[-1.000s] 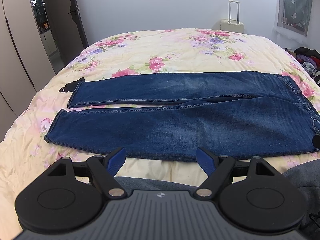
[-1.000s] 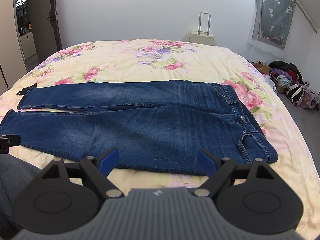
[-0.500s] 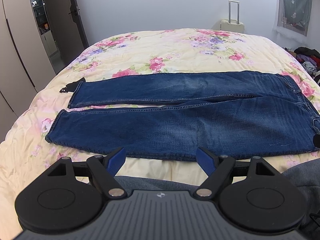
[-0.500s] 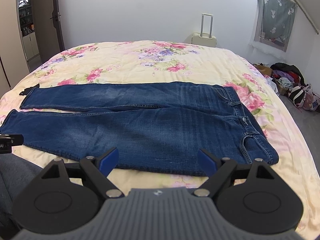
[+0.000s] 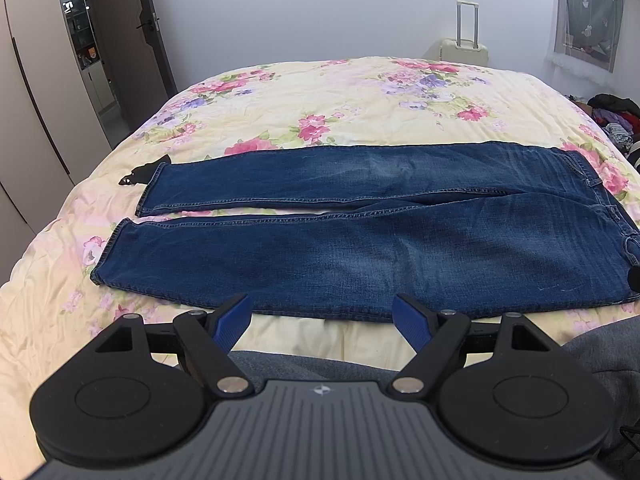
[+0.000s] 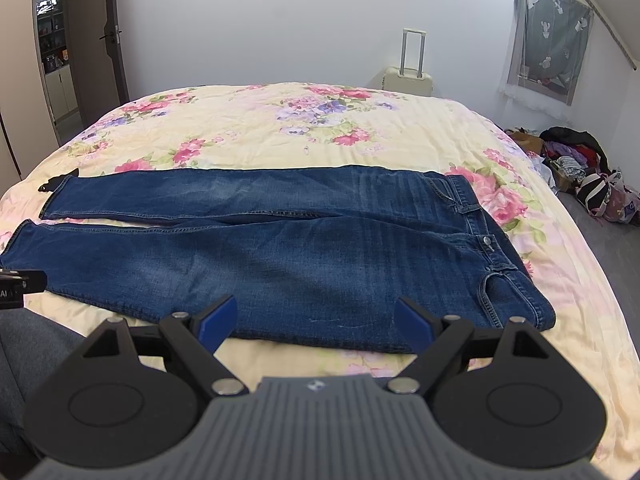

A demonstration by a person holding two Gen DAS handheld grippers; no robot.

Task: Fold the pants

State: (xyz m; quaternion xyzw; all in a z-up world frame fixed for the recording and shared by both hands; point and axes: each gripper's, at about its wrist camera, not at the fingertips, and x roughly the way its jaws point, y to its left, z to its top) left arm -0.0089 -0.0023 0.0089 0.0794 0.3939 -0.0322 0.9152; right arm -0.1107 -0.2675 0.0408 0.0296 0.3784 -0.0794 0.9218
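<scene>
Blue jeans [image 5: 340, 240] lie flat across the floral bed, legs pointing left, waistband at the right; they also show in the right wrist view [image 6: 280, 256]. The two legs lie side by side with a narrow gap. My left gripper [image 5: 322, 312] is open and empty, held above the near edge of the jeans around mid-leg. My right gripper [image 6: 316, 314] is open and empty, above the near edge at the thigh, left of the waistband [image 6: 490, 248]. Neither gripper touches the fabric.
The bed [image 5: 360, 96] has a yellow floral cover. A small black item [image 5: 134, 176] lies by the far leg's hem. A suitcase [image 6: 408, 78] stands behind the bed, a clothes pile [image 6: 576, 164] on the floor at the right, a door [image 5: 148, 40] at the left.
Both views have shifted slightly, with the jeans sitting a little lower in the right wrist view. Both grippers stay open; the jeans have not moved.
</scene>
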